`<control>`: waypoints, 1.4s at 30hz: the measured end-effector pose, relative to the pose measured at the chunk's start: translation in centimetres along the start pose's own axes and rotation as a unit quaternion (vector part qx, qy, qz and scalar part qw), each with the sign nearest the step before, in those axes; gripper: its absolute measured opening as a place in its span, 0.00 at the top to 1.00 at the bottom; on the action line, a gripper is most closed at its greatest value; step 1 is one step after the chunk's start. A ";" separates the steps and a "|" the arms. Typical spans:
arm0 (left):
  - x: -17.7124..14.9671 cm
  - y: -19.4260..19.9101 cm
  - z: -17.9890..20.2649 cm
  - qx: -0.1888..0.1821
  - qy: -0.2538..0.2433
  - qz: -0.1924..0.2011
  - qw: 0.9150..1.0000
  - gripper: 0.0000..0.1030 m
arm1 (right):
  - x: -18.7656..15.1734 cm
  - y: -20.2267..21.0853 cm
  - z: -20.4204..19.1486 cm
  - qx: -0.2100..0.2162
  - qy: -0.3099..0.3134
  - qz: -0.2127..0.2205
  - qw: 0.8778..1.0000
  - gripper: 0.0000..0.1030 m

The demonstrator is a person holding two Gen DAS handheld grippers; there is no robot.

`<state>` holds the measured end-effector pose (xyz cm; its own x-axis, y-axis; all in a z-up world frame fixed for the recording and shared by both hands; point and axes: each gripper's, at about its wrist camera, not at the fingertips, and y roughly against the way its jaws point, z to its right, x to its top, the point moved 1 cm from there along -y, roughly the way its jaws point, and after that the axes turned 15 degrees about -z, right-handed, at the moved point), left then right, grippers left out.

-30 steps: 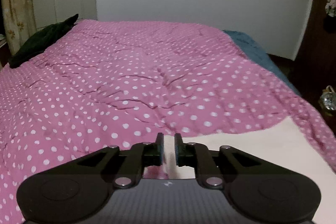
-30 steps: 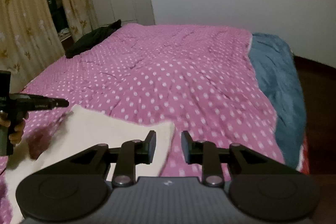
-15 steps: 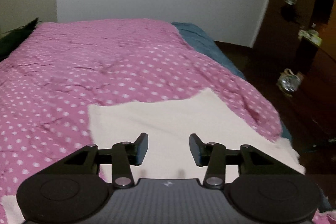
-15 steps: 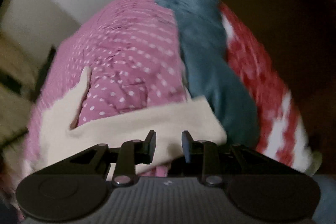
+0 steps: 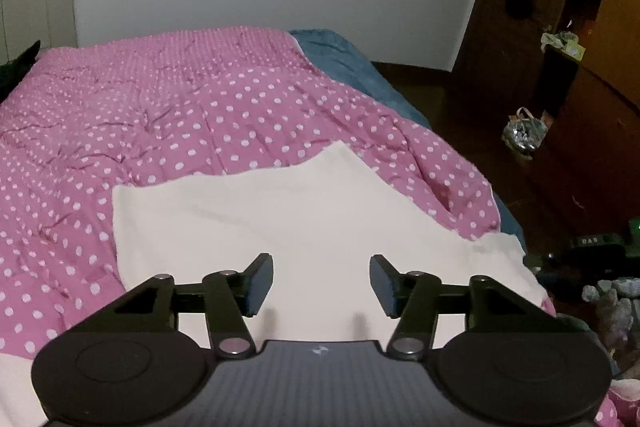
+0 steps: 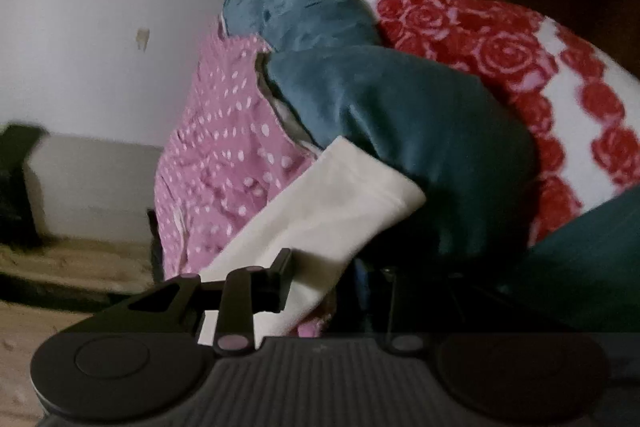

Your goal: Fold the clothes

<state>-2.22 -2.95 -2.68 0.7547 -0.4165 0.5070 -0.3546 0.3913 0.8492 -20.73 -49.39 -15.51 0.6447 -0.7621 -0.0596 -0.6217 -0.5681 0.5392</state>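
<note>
1. The cream garment (image 5: 288,223) lay spread on the near right part of the pink dotted quilt (image 5: 160,115), one end trailing over the bed's right edge.
2. The left gripper (image 5: 321,281) hovered over it, fingers wide apart, holding nothing.
3. The right gripper (image 6: 316,283) was low beside the bed at the hanging end (image 6: 320,211). Its right finger was lost in shadow, so I could not tell whether it had a grip.
4. Risk: the overhanging part could drag the garment off the bed; a one-layer pinch would fold it crooked against the blue blanket (image 6: 400,123).
</note>
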 end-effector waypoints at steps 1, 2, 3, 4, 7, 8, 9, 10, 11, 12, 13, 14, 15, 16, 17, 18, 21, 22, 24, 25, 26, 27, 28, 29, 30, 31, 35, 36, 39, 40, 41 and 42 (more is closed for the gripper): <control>-0.1 -0.2 0.0 0.001 0.000 -0.003 1.000 0.44 | -0.1 0.0 0.1 0.004 -0.001 0.008 1.000 0.72; -0.3 -0.3 0.1 0.003 -0.001 -0.006 1.000 0.44 | -0.3 -0.1 0.3 0.009 -0.002 0.015 1.000 0.81; -0.4 -0.4 0.1 0.006 -0.001 -0.009 1.000 0.44 | -0.4 0.0 0.0 0.006 0.006 0.022 1.000 0.82; -0.5 -0.5 0.1 0.008 -0.001 -0.010 1.000 0.44 | -0.5 0.1 -0.5 0.000 0.019 0.026 0.999 0.84; -0.7 -0.7 0.0 0.015 0.001 -0.012 1.000 0.42 | -0.8 0.4 -2.7 -0.030 0.066 0.038 0.997 0.89; -0.8 -0.7 0.0 0.017 0.001 -0.013 1.000 0.42 | -0.9 0.5 -3.4 -0.037 0.080 0.042 0.995 0.91; -0.9 -0.8 0.0 0.020 0.001 -0.013 1.000 0.41 | -0.9 0.6 -4.2 -0.043 0.094 0.046 0.994 0.92; -1.0 -0.8 0.0 0.023 0.000 -0.014 1.000 0.41 | -1.0 0.8 -5.0 -0.049 0.109 0.050 0.992 0.93; -1.1 -0.8 -0.1 0.027 0.001 -0.013 1.000 0.40 | -1.2 0.9 -5.9 -0.057 0.126 0.054 0.989 0.94; -1.2 -0.7 -0.2 0.030 0.001 -0.012 0.999 0.39 | -1.4 1.0 -6.8 -0.062 0.141 0.057 0.986 0.94; -1.2 -0.6 -0.3 0.034 0.003 -0.010 0.999 0.39 | -1.5 1.0 -7.8 -0.067 0.157 0.060 0.984 0.95; -1.3 -0.5 -0.5 0.036 0.005 -0.008 0.999 0.39 | -1.7 1.1 -8.6 -0.068 0.169 0.060 0.981 0.95; -1.4 -0.4 -0.7 0.039 0.008 -0.007 0.999 0.38 | -1.9 1.1 -9.6 -0.071 0.185 0.060 0.978 0.95; -1.4 -0.2 -0.9 0.042 0.012 -0.005 0.999 0.37 | -2.1 1.2 -10.5 -0.074 0.200 0.060 0.975 0.95; -1.5 0.0 -1.1 0.045 0.015 -0.004 0.999 0.37 | -2.3 1.1 -11.5 -0.074 0.214 0.058 0.972 0.95; -1.6 0.2 -1.3 0.047 0.019 -0.001 0.999 0.37 | -2.5 1.0 -12.5 -0.075 0.229 0.056 0.969 0.95; -1.9 0.9 -2.1 0.056 0.032 0.008 0.998 0.34 | -3.5 0.5 -15.7 -0.079 0.282 0.050 0.955 0.96; -2.0 1.1 -2.3 0.060 0.037 0.011 0.997 0.34 | -4.0 0.3 -16.8 -0.080 0.301 0.047 0.949 0.96; -2.3 1.6 -3.0 0.066 0.046 0.017 0.997 0.33 | -4.9 -0.2 -19.0 -0.083 0.340 0.043 0.936 0.96; -2.5 1.8 -3.4 0.068 0.053 0.020 0.996 0.32 | -5.5 -0.5 -20.2 -0.077 0.355 0.037 0.931 0.96; -2.6 2.1 -3.8 0.069 0.059 0.023 0.996 0.32 | -6.1 -0.8 -21.3 -0.070 0.369 0.032 0.926 0.96; -2.7 2.3 -4.1 0.070 0.065 0.024 0.995 0.32 | -6.2 -1.0 -21.5 -0.074 0.370 0.030 0.926 0.96; -2.9 2.4 -4.4 0.071 0.070 0.026 0.995 0.32 | -6.3 -1.1 -21.7 -0.078 0.371 0.027 0.925 0.96; -3.0 2.6 -4.6 0.071 0.072 0.027 0.994 0.32 | -6.5 -1.2 -21.9 -0.081 0.372 0.025 0.924 0.96; -3.2 2.7 -4.8 0.072 0.073 0.028 0.994 0.32 | -6.6 -1.3 -22.0 -0.085 0.373 0.023 0.924 0.96; -3.2 2.8 -4.8 0.072 0.074 0.029 0.994 0.31 | -6.8 -1.4 -22.2 -0.089 0.373 0.021 0.923 0.95; -3.2 2.8 -5.1 0.072 0.078 0.031 0.994 0.30 | -5.7 -1.4 -18.4 -0.116 0.306 0.005 0.945 0.91; -3.2 2.7 -5.0 0.071 0.076 0.030 0.994 0.30 | -5.3 -1.3 -17.3 -0.120 0.282 0.002 0.952 0.91; -3.1 2.5 -4.7 0.069 0.073 0.027 0.995 0.30 | -4.2 -0.9 -14.1 -0.124 0.225 0.001 0.967 0.85; -3.1 2.4 -4.6 0.069 0.071 0.026 0.995 0.30 | -3.7 -0.6 -12.9 -0.124 0.202 0.004 0.971 0.84; -3.1 2.4 -4.5 0.069 0.070 0.025 0.995 0.30 | -3.2 -0.4 -11.7 -0.124 0.180 0.007 0.976 0.83; -3.0 2.3 -4.4 0.069 0.070 0.024 0.995 0.30 | -2.9 -0.1 -10.6 -0.118 0.159 0.007 0.980 0.83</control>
<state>-2.92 2.82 -2.89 0.8008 -0.2787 0.5302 -0.4573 0.2872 0.8416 -17.80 -43.82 -6.45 0.7666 -0.6123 0.1933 -0.5347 -0.4421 0.7202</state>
